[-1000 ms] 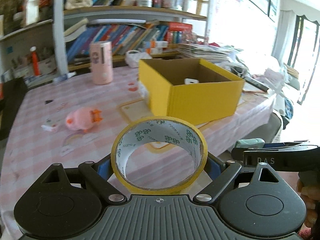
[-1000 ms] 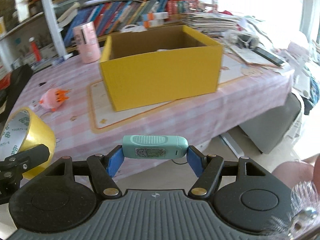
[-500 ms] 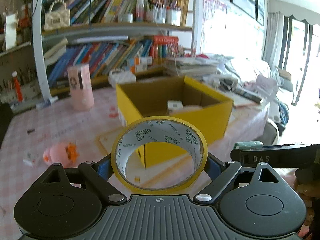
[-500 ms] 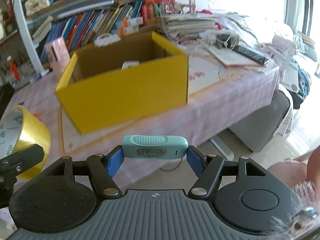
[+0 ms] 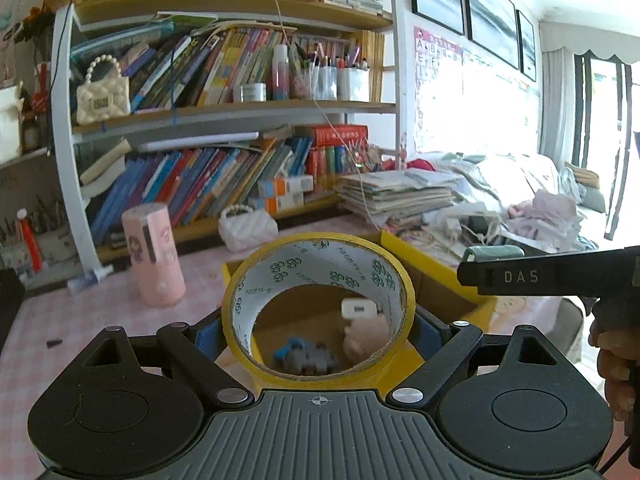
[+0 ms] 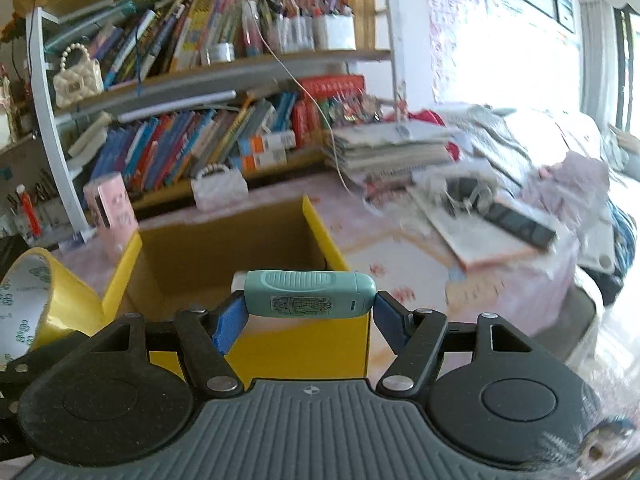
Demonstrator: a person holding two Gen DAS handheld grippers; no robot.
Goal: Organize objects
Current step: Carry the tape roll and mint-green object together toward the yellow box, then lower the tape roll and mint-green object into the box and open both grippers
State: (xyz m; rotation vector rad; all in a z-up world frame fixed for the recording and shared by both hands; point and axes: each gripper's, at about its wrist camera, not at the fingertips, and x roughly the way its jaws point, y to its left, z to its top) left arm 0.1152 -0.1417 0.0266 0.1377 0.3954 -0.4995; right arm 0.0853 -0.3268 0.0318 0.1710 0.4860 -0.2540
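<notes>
Left gripper (image 5: pixel 319 322) has its jaws clamped on the sides of the yellow tape roll (image 5: pixel 320 254), roll upright with its hole facing the camera, held above the near edge of the yellow cardboard box (image 5: pixel 424 258). Through the hole, on the box floor: a white charger block (image 5: pixel 359 309), a pink soft thing (image 5: pixel 368 338) and a blue-grey toy (image 5: pixel 306 356), the last two blurred. Right gripper (image 6: pixel 310 312) has its jaws clamped end to end on the teal remote-like device (image 6: pixel 310 294), held level over the box (image 6: pixel 320 346) near wall; in the right wrist view the tape roll (image 6: pixel 38 300) sits left of the box. Box stands on the pink checked tablecloth (image 5: pixel 36 340). Left of the box: pink cylinder (image 5: pixel 154 254) standing upright. Behind the box: small white quilted purse (image 5: pixel 248 228), then the bookshelf (image 5: pixel 224 112). Right of the box: a paper stack (image 5: pixel 394 196) and loose clutter.
</notes>
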